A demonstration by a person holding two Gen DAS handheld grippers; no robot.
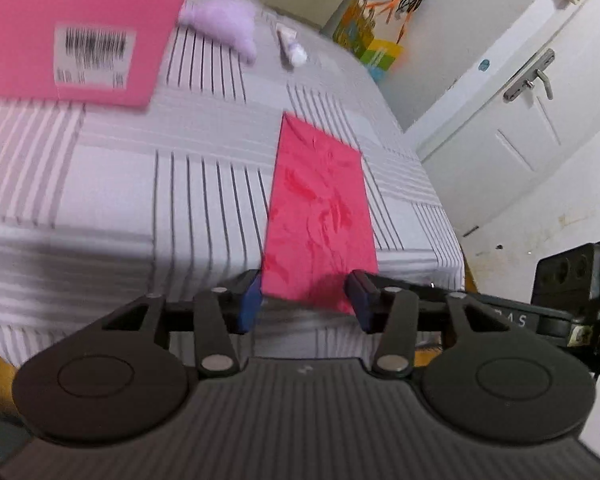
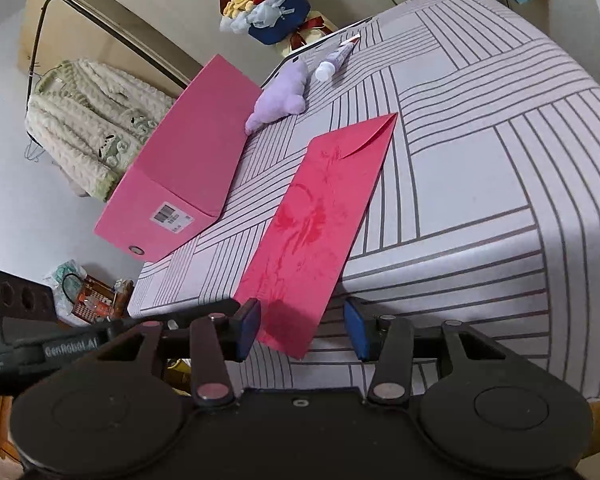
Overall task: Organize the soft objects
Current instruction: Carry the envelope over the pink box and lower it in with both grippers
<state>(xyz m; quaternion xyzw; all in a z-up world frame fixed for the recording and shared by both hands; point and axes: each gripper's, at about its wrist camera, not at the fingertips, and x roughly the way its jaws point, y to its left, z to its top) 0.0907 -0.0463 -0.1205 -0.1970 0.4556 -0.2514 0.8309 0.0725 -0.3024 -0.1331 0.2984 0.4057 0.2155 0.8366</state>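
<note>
2 grippers at the bed (image 2: 480, 184) edge, left gripper (image 1: 306, 300) and right gripper (image 2: 302, 328) both released, red envelope (image 2: 320, 216) lying flat between their parted pads, purple plush (image 2: 280, 98) beside pink box (image 2: 188, 160)

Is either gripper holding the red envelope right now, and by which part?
Neither. The red envelope lies on the bed, its near end between the open jaws of both the left gripper and the right gripper, pads not pressing.
</note>
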